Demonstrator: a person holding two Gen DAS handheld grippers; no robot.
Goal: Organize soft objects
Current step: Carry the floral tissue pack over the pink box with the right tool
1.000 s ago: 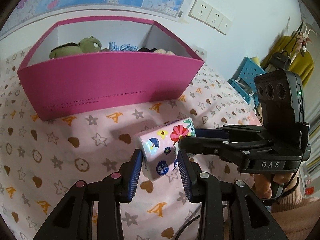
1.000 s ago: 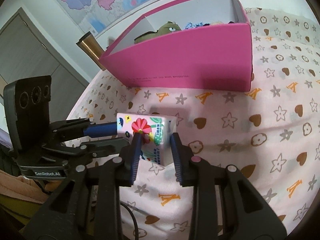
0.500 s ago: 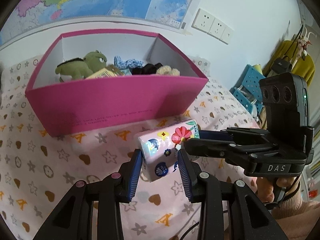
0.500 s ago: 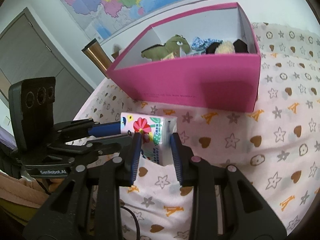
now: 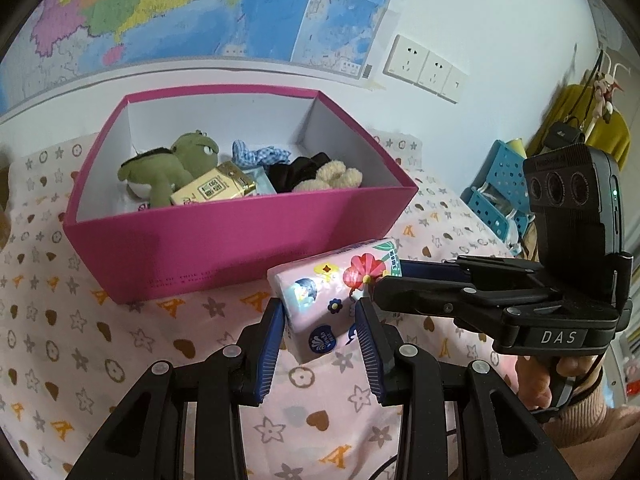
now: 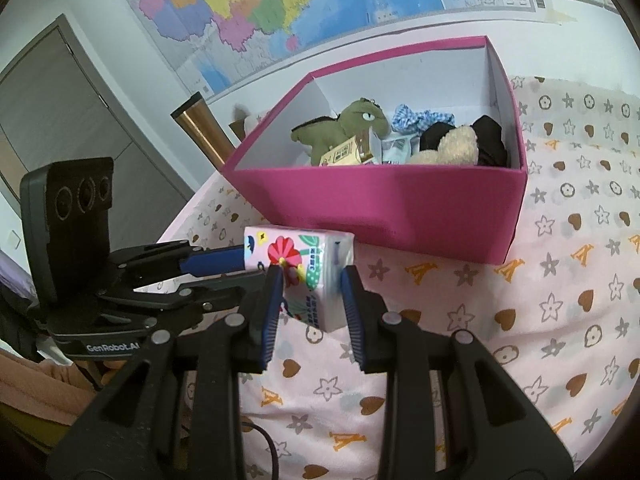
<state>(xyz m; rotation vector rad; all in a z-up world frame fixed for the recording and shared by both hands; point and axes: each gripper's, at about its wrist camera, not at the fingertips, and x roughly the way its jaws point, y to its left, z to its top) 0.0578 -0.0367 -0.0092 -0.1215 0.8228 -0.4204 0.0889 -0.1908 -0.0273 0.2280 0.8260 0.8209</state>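
Both my left gripper (image 5: 318, 322) and right gripper (image 6: 308, 294) are clenched on one tissue pack (image 5: 334, 292), held clear of the patterned bedsheet (image 5: 100, 340), just before the pink box (image 5: 240, 236). The pack appears light, soft, film-wrapped, probably slippery; grip the opposite ends.

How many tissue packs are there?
2, maybe more hidden: the floral tissue pack held above the bed between both grippers, and a yellow tissue pack in the pink box beside the green plush.
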